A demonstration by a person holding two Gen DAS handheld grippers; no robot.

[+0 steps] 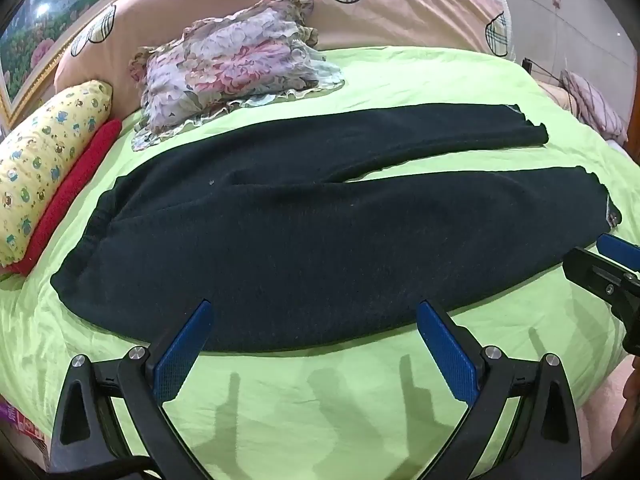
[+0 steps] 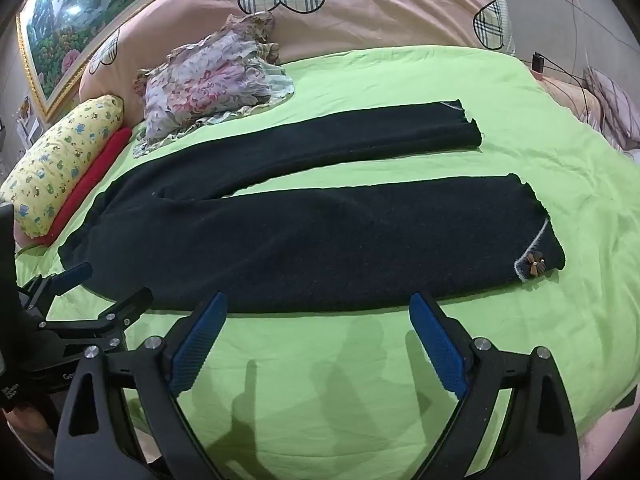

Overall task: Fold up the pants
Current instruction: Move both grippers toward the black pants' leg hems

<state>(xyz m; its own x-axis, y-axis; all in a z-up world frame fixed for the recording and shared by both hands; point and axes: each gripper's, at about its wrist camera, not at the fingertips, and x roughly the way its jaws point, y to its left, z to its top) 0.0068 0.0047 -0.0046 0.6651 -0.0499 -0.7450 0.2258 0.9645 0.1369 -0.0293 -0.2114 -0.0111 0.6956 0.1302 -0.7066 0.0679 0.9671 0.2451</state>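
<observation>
Nearest you: left gripper (image 1: 314, 322) hangs with blue pads spread wide, nothing between them, just short of the near edge of the black knit pants (image 1: 280, 240). Right gripper (image 2: 318, 314) the same: wide apart, empty, at the near edge further toward the cuffs.

Pants lie flat and unfolded on the lime-green bed sheet (image 2: 320, 380), waistband to your left, both legs running right, splayed in a narrow V with a wedge of sheet showing between them. Near leg ends in a cuff with a small brown bow (image 2: 535, 263) and pale trim. Laid out this way, the near long edge is open to both grippers at once; my reading is that you are set to pinch it and carry the near leg over onto the far one.

Fabric looks thick and limp; expect sag between the two grips.

Beyond the pants: a crumpled floral ruffled garment (image 1: 236, 68) sits just beside the far leg, near the hip, possibly touching. It may crowd the fold. To the left, a yellow printed bolster pillow (image 1: 48, 168) with a red knitted roll (image 1: 76, 192) against it, close to the waistband. Farthest back, a pink quilt with plaid hearts (image 2: 360, 12), clear of the work.
</observation>
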